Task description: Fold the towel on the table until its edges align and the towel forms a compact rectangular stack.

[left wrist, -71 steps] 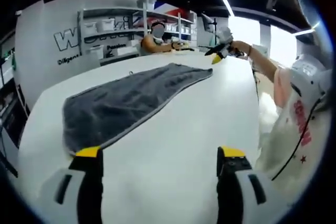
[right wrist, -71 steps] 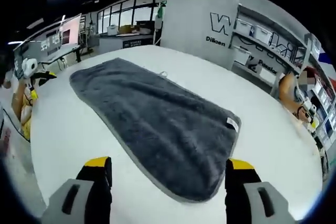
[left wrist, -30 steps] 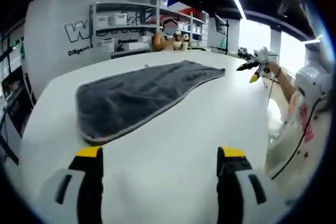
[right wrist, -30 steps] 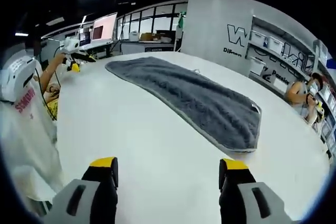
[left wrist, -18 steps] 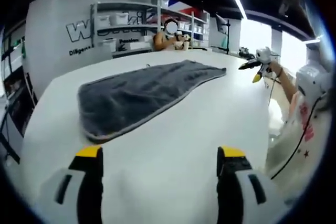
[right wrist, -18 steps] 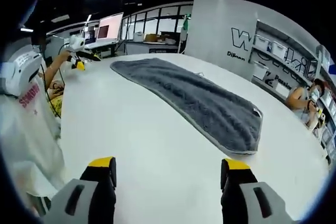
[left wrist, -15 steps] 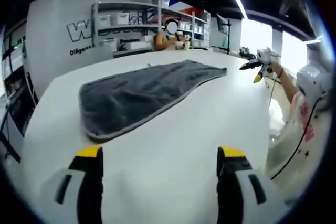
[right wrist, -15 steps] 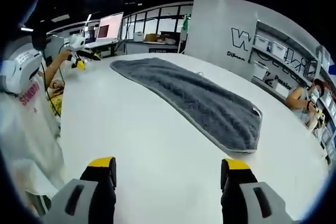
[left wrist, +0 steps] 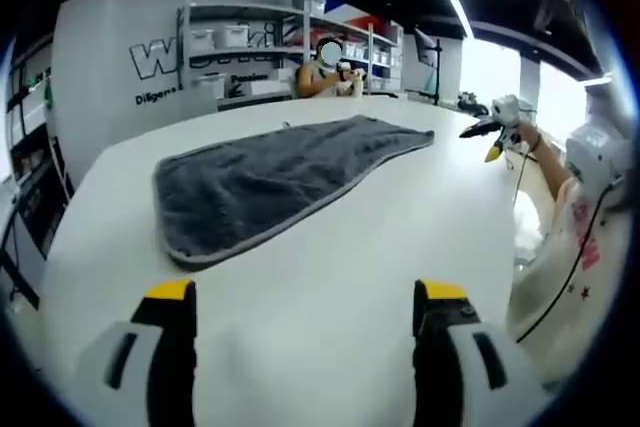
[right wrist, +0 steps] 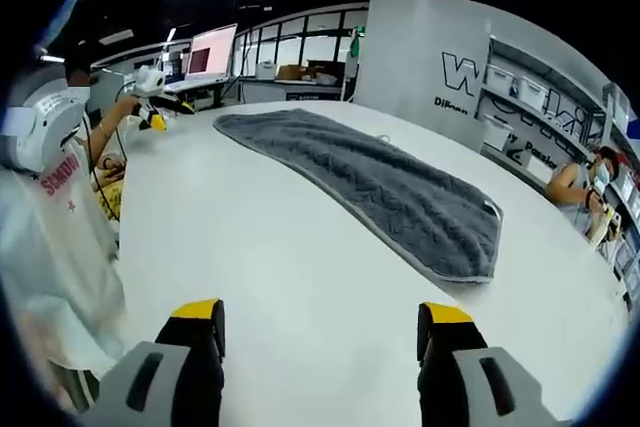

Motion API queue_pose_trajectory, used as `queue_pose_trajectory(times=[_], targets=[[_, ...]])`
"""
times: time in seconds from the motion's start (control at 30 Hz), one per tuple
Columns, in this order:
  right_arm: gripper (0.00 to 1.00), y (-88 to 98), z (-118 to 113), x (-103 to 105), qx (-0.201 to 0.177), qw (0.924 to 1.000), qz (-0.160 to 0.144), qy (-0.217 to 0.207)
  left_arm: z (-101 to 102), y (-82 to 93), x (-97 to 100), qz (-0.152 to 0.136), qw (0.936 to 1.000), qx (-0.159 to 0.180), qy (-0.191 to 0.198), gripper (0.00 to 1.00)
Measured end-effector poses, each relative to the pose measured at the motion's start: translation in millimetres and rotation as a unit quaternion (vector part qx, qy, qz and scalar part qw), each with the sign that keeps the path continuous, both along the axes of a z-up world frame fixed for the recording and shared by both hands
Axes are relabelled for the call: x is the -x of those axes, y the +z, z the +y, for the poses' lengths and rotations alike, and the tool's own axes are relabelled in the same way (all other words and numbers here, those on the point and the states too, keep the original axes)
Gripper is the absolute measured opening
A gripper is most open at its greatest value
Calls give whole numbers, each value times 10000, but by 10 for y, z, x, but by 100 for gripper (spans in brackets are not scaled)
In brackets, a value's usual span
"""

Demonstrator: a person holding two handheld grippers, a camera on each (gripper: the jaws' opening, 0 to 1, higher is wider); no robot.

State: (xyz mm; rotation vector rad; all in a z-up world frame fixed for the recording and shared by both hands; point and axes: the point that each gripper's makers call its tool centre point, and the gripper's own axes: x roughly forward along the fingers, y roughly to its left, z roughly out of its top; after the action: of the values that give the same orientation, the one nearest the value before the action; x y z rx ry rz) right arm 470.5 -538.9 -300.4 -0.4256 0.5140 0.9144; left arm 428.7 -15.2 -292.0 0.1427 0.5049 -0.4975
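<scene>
A grey towel (left wrist: 270, 172) with a pale hem lies spread flat and unfolded on the white table (left wrist: 330, 267). In the right gripper view the same towel (right wrist: 380, 187) stretches from the far left to the right, with a small white tag on its right end. My left gripper (left wrist: 305, 302) is open, its yellow-tipped jaws wide apart over bare table, short of the towel's near end. My right gripper (right wrist: 320, 317) is also open above bare table, apart from the towel. In the left gripper view the right gripper (left wrist: 492, 129) appears at the far right.
A person in a white shirt (left wrist: 570, 247) stands at the table's edge, also seen as a white-shirted person (right wrist: 50, 217). Shelves (left wrist: 250, 47) with boxes line the back wall. Another person (left wrist: 325, 72) sits behind the table. Monitors (right wrist: 205, 52) stand far left.
Both views have drawn back from the towel since 2.4 s ago, when the jaws were at its ends. Over the last second the views shift only slightly; the towel lies still.
</scene>
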Motion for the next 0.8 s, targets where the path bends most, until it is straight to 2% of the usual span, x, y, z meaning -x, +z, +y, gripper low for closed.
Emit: queue_pose_trajectory(times=[0.07, 0.23, 0.3, 0.37, 0.5, 0.63, 0.7, 0.8], targets=[[82, 10, -17, -25, 64, 9999, -98, 8, 38, 5, -39, -74, 10000, -29, 24, 94], [82, 57, -136, -201, 279, 9991, -310, -30, 115, -16, -127, -43, 9999, -39, 88, 94], [82, 48, -199, -287, 427, 9986, -313, -61, 149, -36, -181, -24, 9998, -160, 82, 93], [80, 38, -274, -412, 576, 9978, -306, -122, 232, -51, -275, -77, 9988, -461, 110, 94], [78, 34, -336, -579, 698, 9970, -302, -103, 292, -74, -416, -81, 9983, -565, 127, 93], [77, 29, -356, -714, 798, 9963, -317, -69, 467, -166, -551, 43, 9957, -864, 333, 90], [77, 2, -397, -788, 871, 9957, -303, -105, 502, -170, -592, 50, 9950, -913, 396, 88], [76, -35, -453, -851, 941, 9951, -277, -140, 565, -200, -611, 98, 9922, -1158, 461, 87]])
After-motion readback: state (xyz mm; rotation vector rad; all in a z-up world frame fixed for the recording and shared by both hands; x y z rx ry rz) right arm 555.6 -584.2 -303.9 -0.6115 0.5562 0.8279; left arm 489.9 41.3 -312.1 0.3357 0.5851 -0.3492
